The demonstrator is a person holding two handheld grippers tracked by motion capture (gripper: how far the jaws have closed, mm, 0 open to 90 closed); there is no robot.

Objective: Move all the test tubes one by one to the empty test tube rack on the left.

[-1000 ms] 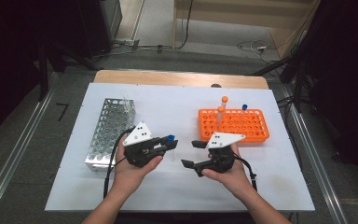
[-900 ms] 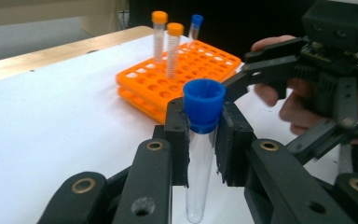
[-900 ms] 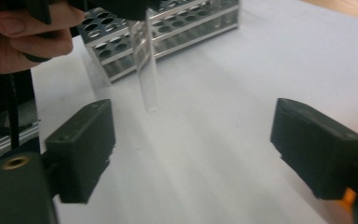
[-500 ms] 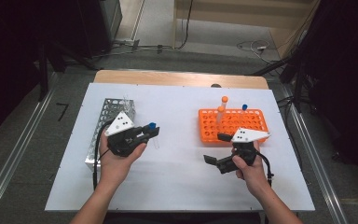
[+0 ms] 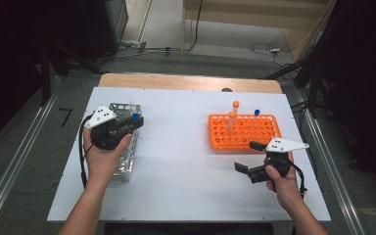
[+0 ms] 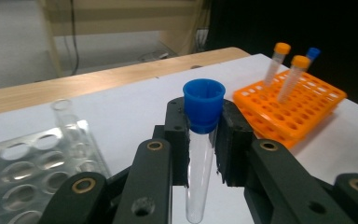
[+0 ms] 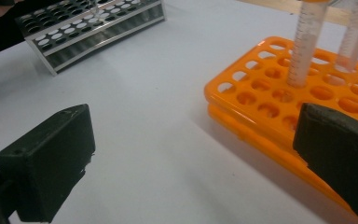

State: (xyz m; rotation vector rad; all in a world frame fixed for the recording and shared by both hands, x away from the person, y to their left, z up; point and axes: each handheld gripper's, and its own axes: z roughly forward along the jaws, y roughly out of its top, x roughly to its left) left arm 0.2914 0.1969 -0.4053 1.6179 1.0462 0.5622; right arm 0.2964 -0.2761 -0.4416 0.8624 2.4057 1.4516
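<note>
White table top [image 5: 186,161], wooden far edge [image 5: 186,82], grey floor [image 5: 24,161], dark surroundings.

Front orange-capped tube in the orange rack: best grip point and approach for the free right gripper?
Grip the front orange-capped tube on its clear shaft just below the cap, coming from above the orange rack. It stands in a hole with its upper part clear, and another orange-capped tube leans close behind, so I would close the open right gripper from the near side, fingers either side of the shaft.

The right gripper [image 7: 193,161] hangs with jaws wide apart and nothing between them, at the orange rack's [image 7: 261,100] near edge. Two tubes [image 7: 305,44] stand in that rack; a metal rack [image 7: 88,25] lies well beyond.
</note>
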